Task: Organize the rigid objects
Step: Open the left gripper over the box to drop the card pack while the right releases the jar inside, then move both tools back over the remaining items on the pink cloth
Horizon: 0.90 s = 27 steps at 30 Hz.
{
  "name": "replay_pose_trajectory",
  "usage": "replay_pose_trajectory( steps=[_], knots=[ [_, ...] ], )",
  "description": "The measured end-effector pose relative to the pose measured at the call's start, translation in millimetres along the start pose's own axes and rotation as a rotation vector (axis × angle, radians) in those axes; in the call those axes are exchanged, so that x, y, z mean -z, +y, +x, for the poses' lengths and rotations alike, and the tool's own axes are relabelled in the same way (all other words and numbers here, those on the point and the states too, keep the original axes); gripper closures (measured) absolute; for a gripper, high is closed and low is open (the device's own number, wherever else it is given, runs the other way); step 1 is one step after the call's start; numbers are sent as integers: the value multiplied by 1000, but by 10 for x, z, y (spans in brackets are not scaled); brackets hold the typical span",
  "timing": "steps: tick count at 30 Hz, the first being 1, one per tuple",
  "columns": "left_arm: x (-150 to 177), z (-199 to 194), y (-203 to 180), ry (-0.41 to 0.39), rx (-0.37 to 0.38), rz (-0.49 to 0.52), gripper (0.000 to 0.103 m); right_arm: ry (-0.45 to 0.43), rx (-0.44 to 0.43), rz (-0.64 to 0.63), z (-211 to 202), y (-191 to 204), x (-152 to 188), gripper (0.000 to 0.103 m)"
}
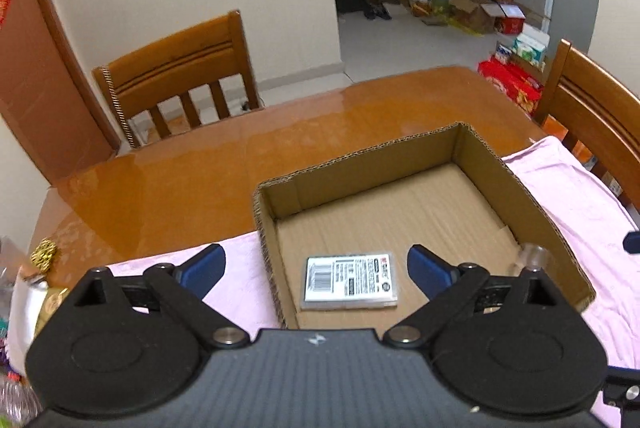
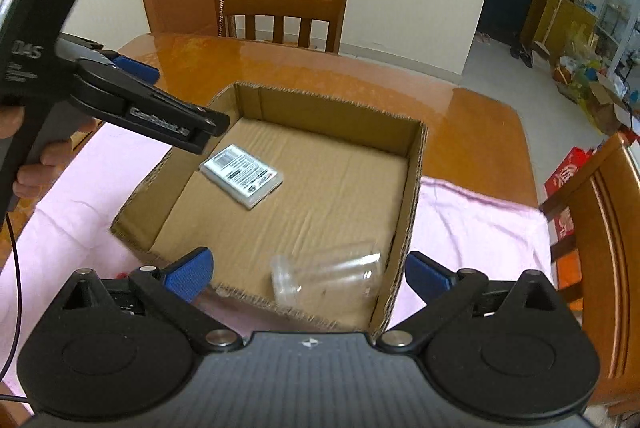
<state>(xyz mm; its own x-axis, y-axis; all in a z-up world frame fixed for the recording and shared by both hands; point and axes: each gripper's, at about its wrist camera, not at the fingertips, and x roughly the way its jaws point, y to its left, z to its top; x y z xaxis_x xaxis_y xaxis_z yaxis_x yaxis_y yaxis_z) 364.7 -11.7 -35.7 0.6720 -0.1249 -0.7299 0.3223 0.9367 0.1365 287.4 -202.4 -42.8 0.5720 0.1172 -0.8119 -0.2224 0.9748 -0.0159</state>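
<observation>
Both tools hung released and empty over the cardboard box [image 2: 412, 188], the left tool [image 1: 316, 268] above the white labelled case [image 1: 350, 281] flat on its floor, the right tool [image 2: 308, 274] above the clear plastic jar [image 2: 326, 274] lying on its side by the near wall. The jar looked likely to roll if the box were nudged. The box sat on a pink cloth [image 2: 476, 220] over a glossy orange desk [image 1: 192, 172], wooden chairs and floor clutter beyond.

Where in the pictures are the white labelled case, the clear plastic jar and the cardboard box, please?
white labelled case [image 1: 349, 281]: left wrist view, middle of its printed label.
clear plastic jar [image 2: 328, 274]: right wrist view, middle of its transparent body, lying on its side.
cardboard box [image 2: 328, 112]: right wrist view, inner face of its far wall.
</observation>
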Motion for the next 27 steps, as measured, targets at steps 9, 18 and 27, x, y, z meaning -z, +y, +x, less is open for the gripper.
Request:
replay_pose_trajectory(
  steps=[9, 18, 27],
  knots=[
    [561, -509, -108, -14, -38, -46, 4, -6, -5, 74, -199, 147, 679, 0],
    [1311, -863, -304, 70, -110, -207, 3, 69, -77, 34, -127, 205, 1418, 0],
    [1820, -878, -445, 146, -148, -295, 3, 126, -85, 32, 62, 284, 1839, 0]
  ],
)
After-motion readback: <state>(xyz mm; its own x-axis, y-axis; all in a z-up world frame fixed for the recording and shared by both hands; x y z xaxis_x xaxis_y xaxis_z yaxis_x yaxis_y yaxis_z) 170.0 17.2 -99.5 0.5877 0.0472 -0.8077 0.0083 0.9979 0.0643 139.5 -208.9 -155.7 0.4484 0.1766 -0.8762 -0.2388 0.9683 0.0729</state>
